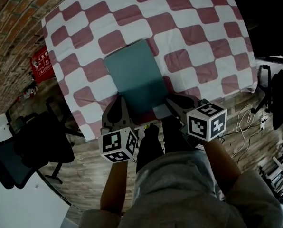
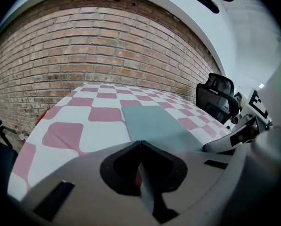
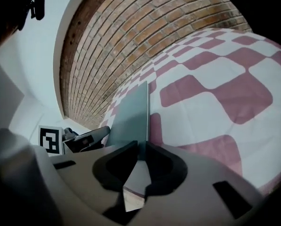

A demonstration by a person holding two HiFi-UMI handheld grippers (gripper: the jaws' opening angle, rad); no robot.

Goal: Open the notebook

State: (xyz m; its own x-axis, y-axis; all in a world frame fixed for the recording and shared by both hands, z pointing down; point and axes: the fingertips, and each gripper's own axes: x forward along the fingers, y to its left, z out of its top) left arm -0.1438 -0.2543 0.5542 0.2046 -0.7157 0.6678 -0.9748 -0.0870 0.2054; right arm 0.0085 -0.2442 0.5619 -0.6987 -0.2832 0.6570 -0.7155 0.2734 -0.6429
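A teal notebook [image 1: 134,77] lies flat on the red-and-white checked tablecloth [image 1: 203,32], its cover down. My left gripper [image 1: 121,104] is at the notebook's near left corner. In the left gripper view its jaws meet on the thin near edge of the notebook [image 2: 154,121]. My right gripper [image 1: 173,103] is at the near right corner. In the right gripper view the tips are closed on the near right edge of the notebook [image 3: 131,117]. The pinched corners are hidden by the jaws.
The table's near edge runs just under both grippers. A black office chair [image 1: 27,151] stands on the wooden floor at the left, a red box [image 1: 42,63] beside the table's left edge, and cables [image 1: 248,122] at the right. A brick wall [image 2: 107,46] is behind the table.
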